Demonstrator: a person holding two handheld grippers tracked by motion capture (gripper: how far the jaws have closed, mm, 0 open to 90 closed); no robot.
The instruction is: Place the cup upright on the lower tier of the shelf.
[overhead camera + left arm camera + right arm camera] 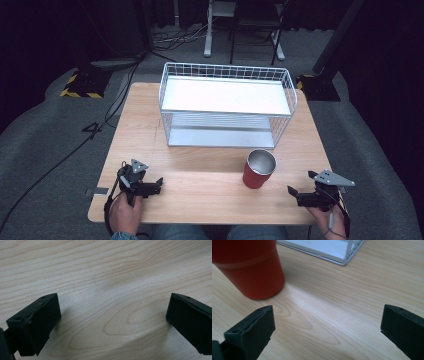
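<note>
A red cup [259, 170] with a shiny metal inside stands upright on the wooden table [200, 175], just in front of a white wire rack [227, 102]. My right gripper [300, 182] is near the table's front right edge, open, pointing left toward the cup, a short way from it. In the right gripper view the cup [249, 267] stands ahead and to the left of the wide-open right gripper [327, 325], with bare wood between the jaws. My left gripper [156, 186] rests at the front left, open; in the left gripper view its jaws [112, 315] frame bare wood.
The wire rack has a white upper shelf and a lower shelf; its front corner [347, 255] is beyond the cup. Grey carpet, cables [60, 160] and chair legs [240, 40] surround the table.
</note>
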